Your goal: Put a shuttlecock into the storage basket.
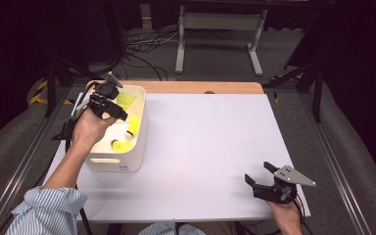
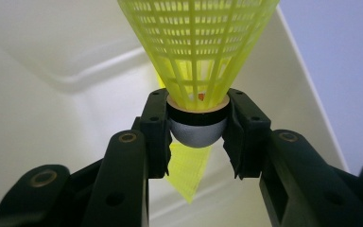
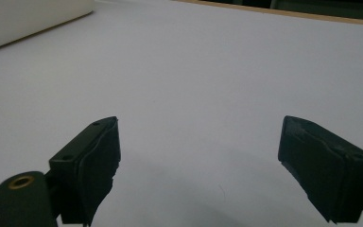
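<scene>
A yellow mesh shuttlecock [image 2: 198, 52] with a grey rounded cap is clamped by its cap between the jaws of my left gripper [image 2: 197, 132]. In the high view that left gripper [image 1: 108, 104] hovers over the far end of a white bin [image 1: 112, 164] at the table's left, and the held shuttlecock [image 1: 125, 100] shows beside it. More yellow shuttlecocks [image 1: 127, 134] lie inside the bin. My right gripper [image 1: 262, 176] rests low near the table's front right corner, jaws wide apart and holding nothing. The right gripper view shows those jaws [image 3: 198, 161] open over bare white tabletop.
The white table surface [image 1: 210, 147] stretches between the bin and the right gripper, with a wooden strip [image 1: 200, 87] at its far edge. The bin's wall [image 3: 23, 19] shows at the far left of the right gripper view. Metal rails flank both sides of the table.
</scene>
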`<state>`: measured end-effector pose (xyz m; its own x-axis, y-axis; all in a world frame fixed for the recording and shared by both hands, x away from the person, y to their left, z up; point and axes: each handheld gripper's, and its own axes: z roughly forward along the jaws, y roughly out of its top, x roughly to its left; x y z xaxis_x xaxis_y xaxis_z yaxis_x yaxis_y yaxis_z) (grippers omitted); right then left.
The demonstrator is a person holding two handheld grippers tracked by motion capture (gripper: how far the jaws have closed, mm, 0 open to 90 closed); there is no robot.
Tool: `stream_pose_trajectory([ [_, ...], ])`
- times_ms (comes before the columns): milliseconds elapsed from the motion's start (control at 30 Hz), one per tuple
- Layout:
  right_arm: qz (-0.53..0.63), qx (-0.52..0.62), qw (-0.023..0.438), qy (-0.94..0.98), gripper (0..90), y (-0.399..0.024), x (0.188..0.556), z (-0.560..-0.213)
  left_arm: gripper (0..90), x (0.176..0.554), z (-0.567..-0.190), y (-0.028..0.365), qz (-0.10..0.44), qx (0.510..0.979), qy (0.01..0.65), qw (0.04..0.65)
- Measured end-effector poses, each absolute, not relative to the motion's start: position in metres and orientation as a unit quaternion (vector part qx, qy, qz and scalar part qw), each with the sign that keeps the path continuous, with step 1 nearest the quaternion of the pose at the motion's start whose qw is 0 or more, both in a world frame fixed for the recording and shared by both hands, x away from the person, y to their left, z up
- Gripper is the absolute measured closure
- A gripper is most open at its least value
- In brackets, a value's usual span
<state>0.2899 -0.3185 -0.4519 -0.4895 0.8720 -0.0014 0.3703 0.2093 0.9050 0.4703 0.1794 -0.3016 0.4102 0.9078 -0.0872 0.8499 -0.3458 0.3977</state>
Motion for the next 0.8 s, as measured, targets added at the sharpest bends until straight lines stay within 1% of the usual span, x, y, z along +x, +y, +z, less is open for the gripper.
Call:
stream_pose_trajectory([
  [167,0.461,0.426,0.273,0.729,14.1,-0.319,0.290,-0.452,64.4,0.475,-0.310,0.185,0.070,0.812,0.547,0.190],
  [800,0.458,0.426,0.273,0.732,14.1,-0.319,0.290,-0.452,64.3,0.485,-0.322,0.192,0.070,0.804,0.562,0.182],
])
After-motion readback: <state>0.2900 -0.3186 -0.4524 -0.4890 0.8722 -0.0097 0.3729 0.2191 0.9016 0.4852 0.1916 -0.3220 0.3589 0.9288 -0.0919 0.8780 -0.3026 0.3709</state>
